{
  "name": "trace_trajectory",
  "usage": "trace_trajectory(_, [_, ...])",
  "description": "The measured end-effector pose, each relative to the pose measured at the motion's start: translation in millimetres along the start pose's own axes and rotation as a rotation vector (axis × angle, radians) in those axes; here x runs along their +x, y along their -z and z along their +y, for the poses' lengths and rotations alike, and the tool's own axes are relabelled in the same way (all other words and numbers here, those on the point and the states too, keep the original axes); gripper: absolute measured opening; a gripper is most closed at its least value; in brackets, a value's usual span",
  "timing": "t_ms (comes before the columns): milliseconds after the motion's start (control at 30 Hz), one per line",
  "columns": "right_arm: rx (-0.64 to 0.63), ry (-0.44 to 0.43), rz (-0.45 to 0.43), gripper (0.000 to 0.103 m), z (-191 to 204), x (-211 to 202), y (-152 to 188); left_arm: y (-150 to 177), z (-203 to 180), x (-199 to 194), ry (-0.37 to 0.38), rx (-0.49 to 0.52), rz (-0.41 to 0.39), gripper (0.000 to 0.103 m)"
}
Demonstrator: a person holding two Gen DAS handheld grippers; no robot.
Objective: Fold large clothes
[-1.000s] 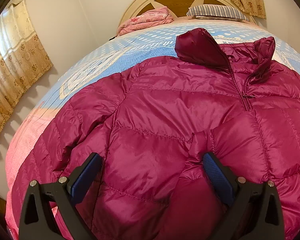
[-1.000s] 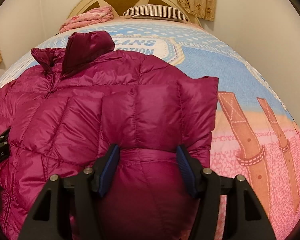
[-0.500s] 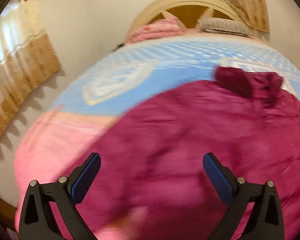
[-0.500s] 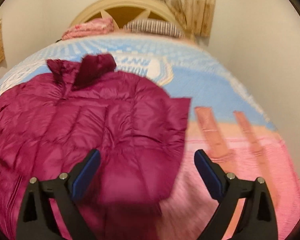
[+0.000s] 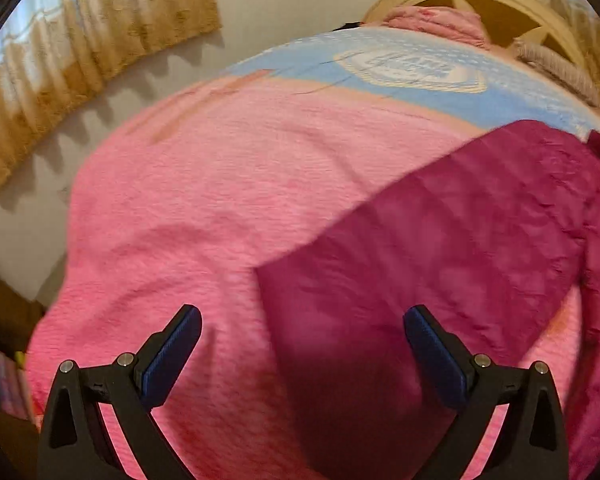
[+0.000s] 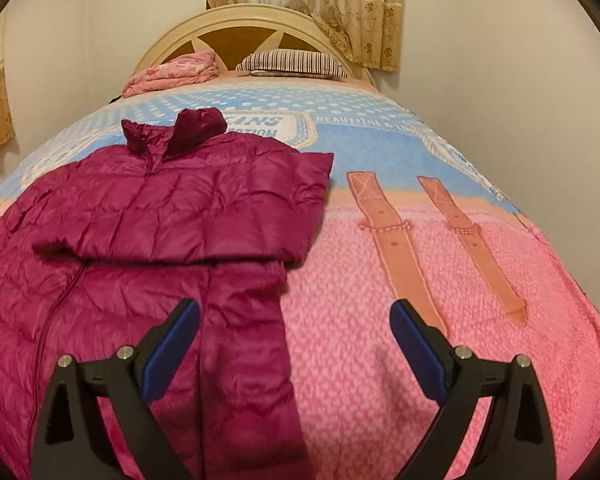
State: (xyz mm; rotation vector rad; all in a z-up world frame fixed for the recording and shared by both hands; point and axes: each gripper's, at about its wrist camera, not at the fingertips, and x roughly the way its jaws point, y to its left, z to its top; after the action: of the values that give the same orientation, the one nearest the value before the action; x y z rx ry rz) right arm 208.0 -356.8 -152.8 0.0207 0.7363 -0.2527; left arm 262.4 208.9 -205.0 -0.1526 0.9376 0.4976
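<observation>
While the magenta puffer jacket lay spread on the pink and blue blanket with one sleeve already crossed over its chest, the sensible next step seemed to be taking the outer sleeve edge low and evenly, so the slippery quilting would not slide. The right gripper had just been opening and stood wide, nothing between its pads; the left gripper hung equally wide and empty over the jacket's edge.

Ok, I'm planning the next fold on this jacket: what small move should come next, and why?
Probably bring the left gripper down onto the jacket edge below it. Both grippers are open and hold nothing; the right gripper has just been opening, nothing between its jaws. One sleeve already lies folded in, while the jacket's other side looks still spread on the blanket.
</observation>
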Motion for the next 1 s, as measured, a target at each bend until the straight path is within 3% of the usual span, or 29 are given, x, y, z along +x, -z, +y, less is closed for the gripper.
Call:
trace_trajectory(100, [-0.006,0.011,-0.014,0.097,-1.1,-7.2,1.2,-0.7,-19.6,3.1,0.061,0.005,0.027,0.097])
trace_trajectory(133, [-0.003,0.014,-0.02,0.097,-3.1,-9.7,0.6,-1.9,-24.3,5.4,0.07,0.009,0.036,0.08])
trace_trajectory(200, [0.008,0.024,-0.03,0.097,-8.9,-14.2,0.4,-2.2,-32.1,1.9,0.079,0.033,0.016,0.061])
trace_trajectory(233, [0.016,0.031,-0.034,0.097,-12.7,-16.0,0.2,-3.7,-37.7,-0.2,0.084,0.053,0.006,0.039])
trace_trajectory(333, [0.04,0.044,-0.046,0.097,-24.4,-18.1,2.6,-10.2,-41.1,-8.5,0.107,0.083,-0.013,0.017])
trace_trajectory(533, [0.061,0.094,-0.031,0.097,-42.1,-12.1,5.0,-40.9,-34.7,-45.9,0.018,0.107,-0.176,0.014])
trace_trajectory(700, [0.09,0.123,-0.052,0.097,-62.5,-17.1,2.9,-71.4,-67.0,-91.5,-0.035,0.19,-0.339,0.013])
trace_trajectory(867, [0.127,0.13,-0.063,0.097,-81.2,-22.7,0.5,-78.3,-133.5,-136.1,0.036,0.285,-0.43,0.012])
trace_trajectory(1000, [0.128,0.143,-0.063,0.097,-92.4,-22.4,0.7,-62.0,-194.9,-163.9,0.095,0.366,-0.474,0.012])
